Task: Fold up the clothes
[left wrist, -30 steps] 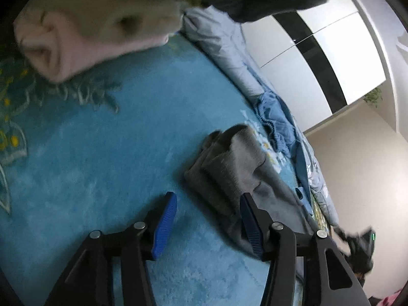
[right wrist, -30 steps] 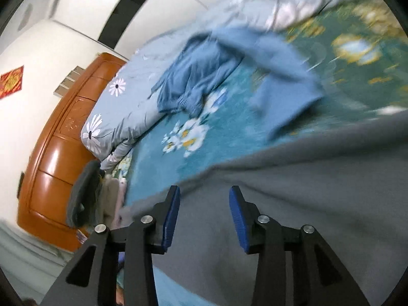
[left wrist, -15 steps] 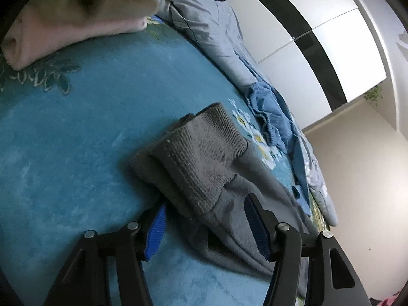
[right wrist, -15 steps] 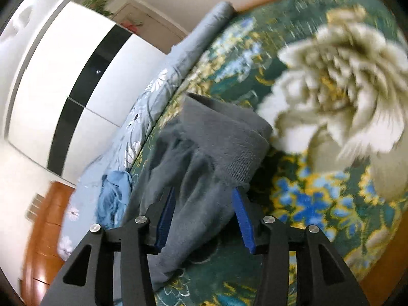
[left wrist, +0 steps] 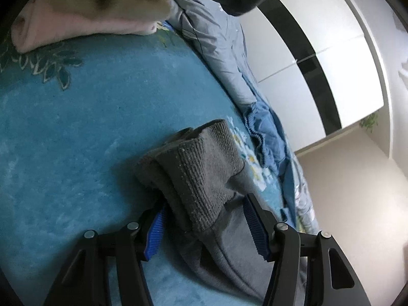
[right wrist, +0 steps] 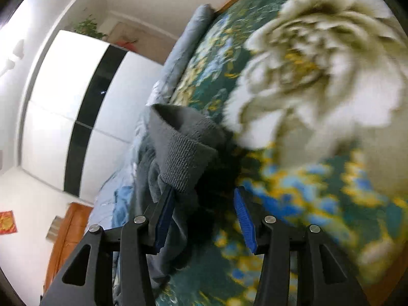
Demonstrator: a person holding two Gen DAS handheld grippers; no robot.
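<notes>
A grey garment lies on the teal bed cover (left wrist: 76, 132). One ribbed cuff (left wrist: 204, 178) of it is bunched up between the jaws of my left gripper (left wrist: 205, 229). The left pad (left wrist: 155, 232) touches the cloth; the right one stands clear of the cuff, so the jaws are open. In the right wrist view a second ribbed cuff (right wrist: 183, 158) stands up just ahead of my right gripper (right wrist: 205, 216). Grey cloth brushes its left pad (right wrist: 165, 211), while a dark gap separates it from the right pad. Those jaws are open too.
A folded pale pink garment (left wrist: 84, 12) lies at the far left of the bed. A crumpled blue garment (left wrist: 265, 137) rests against the grey-blue duvet (left wrist: 219, 40). Behind stands a white wardrobe (left wrist: 318, 58). The cover's floral part (right wrist: 318, 76) fills the right view; wooden furniture (right wrist: 68, 232) is lower left.
My left gripper moved forward until the grey cuff lay between its jaws. My right gripper swung and rolled away from the flat grey cloth to the other cuff on the floral part.
</notes>
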